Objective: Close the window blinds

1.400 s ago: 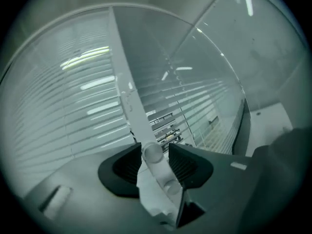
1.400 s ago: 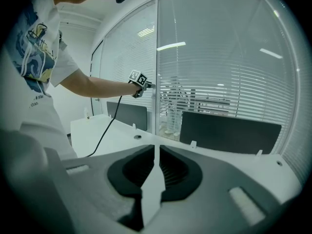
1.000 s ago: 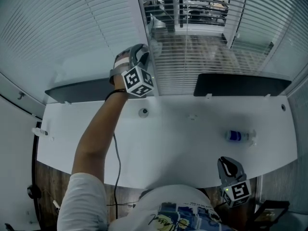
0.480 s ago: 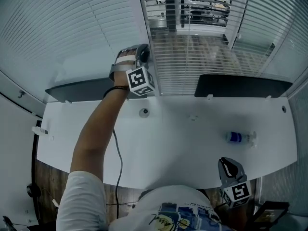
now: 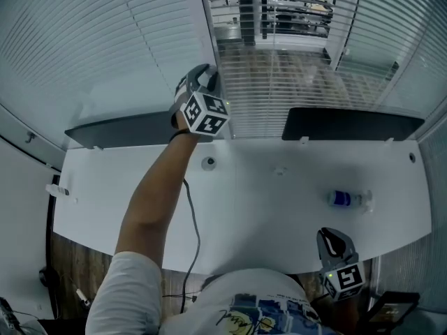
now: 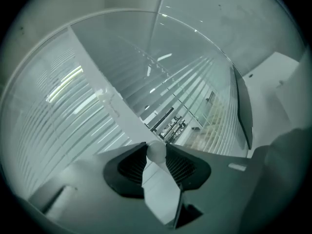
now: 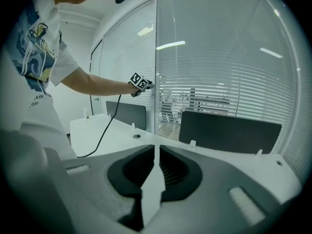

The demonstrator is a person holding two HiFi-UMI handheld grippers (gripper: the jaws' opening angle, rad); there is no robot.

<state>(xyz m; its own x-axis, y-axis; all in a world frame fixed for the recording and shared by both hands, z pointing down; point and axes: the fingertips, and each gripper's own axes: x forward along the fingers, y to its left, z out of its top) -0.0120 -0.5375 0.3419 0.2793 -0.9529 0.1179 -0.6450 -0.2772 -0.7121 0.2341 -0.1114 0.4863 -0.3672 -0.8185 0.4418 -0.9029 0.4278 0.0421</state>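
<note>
Nearest us, the right gripper (image 5: 335, 237) hangs at the front edge of the white desk (image 5: 265, 201), its jaws together on nothing; it has no part in this step. Further out on the desk lies a small clear plastic bottle with a blue label (image 5: 347, 197), well apart from the work, and behind it stand the dark partition panels (image 5: 349, 123). Beyond those, at the white window post (image 5: 202, 33), the left gripper (image 5: 203, 75) is clamped on the small white round knob (image 6: 156, 151). Its jaws have just been easing a little wider, yet the knob sits between both pads and touches them. The white slatted blinds (image 5: 279, 82) in the middle pane are open enough that we see the room behind. We judge that turning the knob is the step in hand. We should grip firmly, roll about the knob's own axis, and watch the slats until the gaps vanish.
</note>
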